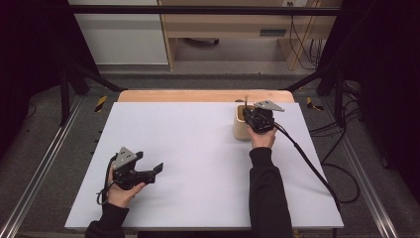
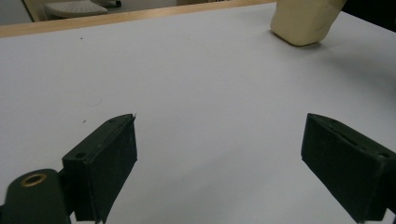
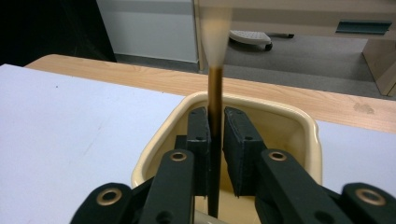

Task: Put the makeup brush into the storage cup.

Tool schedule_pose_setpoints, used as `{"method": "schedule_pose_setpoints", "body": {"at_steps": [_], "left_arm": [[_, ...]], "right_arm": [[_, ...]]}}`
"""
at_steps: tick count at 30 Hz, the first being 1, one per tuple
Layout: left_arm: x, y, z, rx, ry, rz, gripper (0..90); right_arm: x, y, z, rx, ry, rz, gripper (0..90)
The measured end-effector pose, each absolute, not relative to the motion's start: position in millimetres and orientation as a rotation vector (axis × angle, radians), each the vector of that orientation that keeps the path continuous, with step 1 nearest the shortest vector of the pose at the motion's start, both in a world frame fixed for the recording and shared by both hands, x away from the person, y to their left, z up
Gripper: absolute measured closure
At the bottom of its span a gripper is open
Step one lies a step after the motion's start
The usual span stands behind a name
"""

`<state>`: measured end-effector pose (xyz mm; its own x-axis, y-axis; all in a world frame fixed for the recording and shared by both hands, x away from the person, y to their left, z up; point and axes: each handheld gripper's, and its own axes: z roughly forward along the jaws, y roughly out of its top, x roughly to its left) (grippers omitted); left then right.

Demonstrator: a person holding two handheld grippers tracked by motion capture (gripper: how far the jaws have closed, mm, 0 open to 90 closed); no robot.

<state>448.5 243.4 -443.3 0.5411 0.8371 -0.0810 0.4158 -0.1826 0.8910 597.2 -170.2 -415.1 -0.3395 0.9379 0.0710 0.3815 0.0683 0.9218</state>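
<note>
The right gripper (image 1: pixel 251 115) sits at the far right part of the white table top (image 1: pixel 198 158), its black jaws reaching down into the mouth of a cream, square-sided container with rounded corners (image 1: pixel 240 125). In the right gripper view the two jaws are drawn together around a thin, upright stick (image 3: pixel 215 121), dark brown along the part between the pads and pale cream at its wider upper end; the stick runs straight up out of the clamp and down below it into the container (image 3: pixel 299 135), whose rim curves around the jaws on both sides and beyond them. In the high view the stick's top (image 1: pixel 246 100) pokes up just beyond the gripper. The left gripper (image 1: pixel 153 171) is held low over the near left part of the table, well apart from the container, jaws pointing toward the right. In the left gripper view its jaws stand wide apart with bare white surface between them, and the cream container (image 2: pixel 303 21) lies far ahead, off to the right of the right-hand jaw. Beyond the white surface a wooden table edge (image 1: pixel 205 95) shows.
</note>
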Motion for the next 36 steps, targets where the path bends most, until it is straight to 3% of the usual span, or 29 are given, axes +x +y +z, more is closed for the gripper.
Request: {"method": "schedule_pose_setpoints", "body": {"at_steps": [11, 27, 36], "left_arm": [[448, 244, -443, 1.798, 1.041, 0.539, 10.0], [448, 244, -443, 1.797, 1.043, 0.547, 9.8], [447, 246, -441, 1.792, 1.045, 0.552, 9.4]], "right_arm": [[584, -172, -408, 1.269, 1.779, 1.258, 70.0], [524, -182, -392, 1.160, 1.816, 1.318, 29.5], [496, -187, -391, 1.127, 1.851, 1.338, 19.6]]}}
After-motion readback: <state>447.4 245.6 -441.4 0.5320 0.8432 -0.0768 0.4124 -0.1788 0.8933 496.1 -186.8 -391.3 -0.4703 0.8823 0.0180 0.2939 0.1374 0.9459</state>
